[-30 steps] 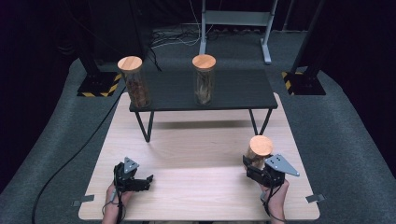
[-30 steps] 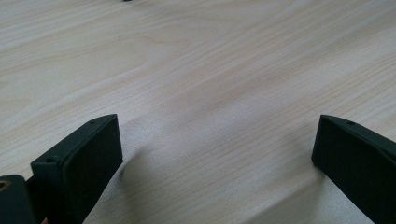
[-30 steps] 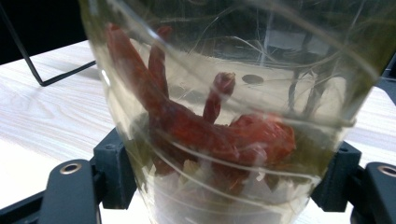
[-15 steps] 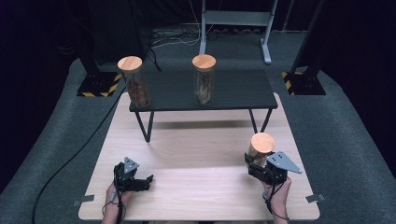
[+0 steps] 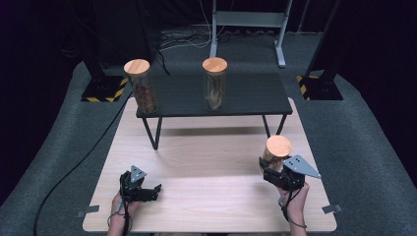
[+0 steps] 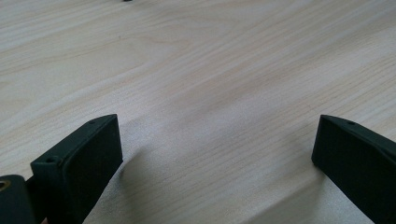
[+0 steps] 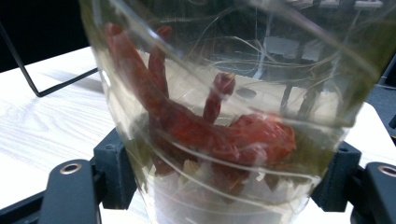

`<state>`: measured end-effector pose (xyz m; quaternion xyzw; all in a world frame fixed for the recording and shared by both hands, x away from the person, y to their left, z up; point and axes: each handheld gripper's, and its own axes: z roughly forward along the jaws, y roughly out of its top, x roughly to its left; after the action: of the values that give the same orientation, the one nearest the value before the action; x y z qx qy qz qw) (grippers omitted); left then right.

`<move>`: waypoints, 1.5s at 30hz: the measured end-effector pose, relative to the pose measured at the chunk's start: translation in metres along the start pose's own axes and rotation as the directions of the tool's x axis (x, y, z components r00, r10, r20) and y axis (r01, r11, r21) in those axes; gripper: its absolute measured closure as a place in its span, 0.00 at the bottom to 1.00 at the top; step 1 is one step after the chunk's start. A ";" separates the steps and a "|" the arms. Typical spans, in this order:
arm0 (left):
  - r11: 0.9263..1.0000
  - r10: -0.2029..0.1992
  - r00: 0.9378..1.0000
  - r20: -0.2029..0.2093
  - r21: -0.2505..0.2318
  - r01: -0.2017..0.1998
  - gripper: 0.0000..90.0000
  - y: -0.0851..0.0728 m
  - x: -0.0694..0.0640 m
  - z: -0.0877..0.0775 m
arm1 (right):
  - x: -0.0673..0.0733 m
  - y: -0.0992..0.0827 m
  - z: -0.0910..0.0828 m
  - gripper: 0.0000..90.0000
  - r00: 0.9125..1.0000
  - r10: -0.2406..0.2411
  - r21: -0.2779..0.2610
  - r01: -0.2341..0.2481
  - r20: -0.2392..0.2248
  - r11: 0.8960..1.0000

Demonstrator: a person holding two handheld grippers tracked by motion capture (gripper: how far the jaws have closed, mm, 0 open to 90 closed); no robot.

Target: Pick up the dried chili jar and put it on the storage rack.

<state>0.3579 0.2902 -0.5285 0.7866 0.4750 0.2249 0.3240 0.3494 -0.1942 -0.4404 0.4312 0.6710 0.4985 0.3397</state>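
Observation:
My right gripper (image 5: 268,167) is shut on a clear glass jar (image 5: 276,153) with a round wooden lid, over the right side of the pale wooden table (image 5: 206,157). In the right gripper view the jar (image 7: 224,116) stands between both jaws and holds red dried chillies. My left gripper (image 5: 152,191) rests near the table's front left, open. Its two black jaws stand wide apart over bare wood (image 6: 210,93) with nothing between them. Two more lidded jars stand on the low black table (image 5: 251,93): one at its left end (image 5: 140,86), one at its middle (image 5: 215,83).
The black table stands on thin metal legs (image 5: 152,132) over the wooden table's far half. Black stands with yellow-striped bases (image 5: 101,91) flank it at the back. A cable (image 5: 74,172) trails across the grey floor at left.
The right gripper with the jar has shifted slightly to the right and a little up. The left gripper has stayed put.

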 end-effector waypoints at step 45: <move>1.000 -0.007 1.000 0.003 0.003 0.007 0.01 0.000 0.000 0.000 | -0.019 0.025 0.016 0.27 1.000 -0.001 -0.001 0.001 -0.005 1.000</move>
<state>0.3583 0.2906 -0.5285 0.7859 0.4774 0.2219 0.3242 0.3773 -0.2028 -0.4207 0.4296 0.6717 0.4998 0.3384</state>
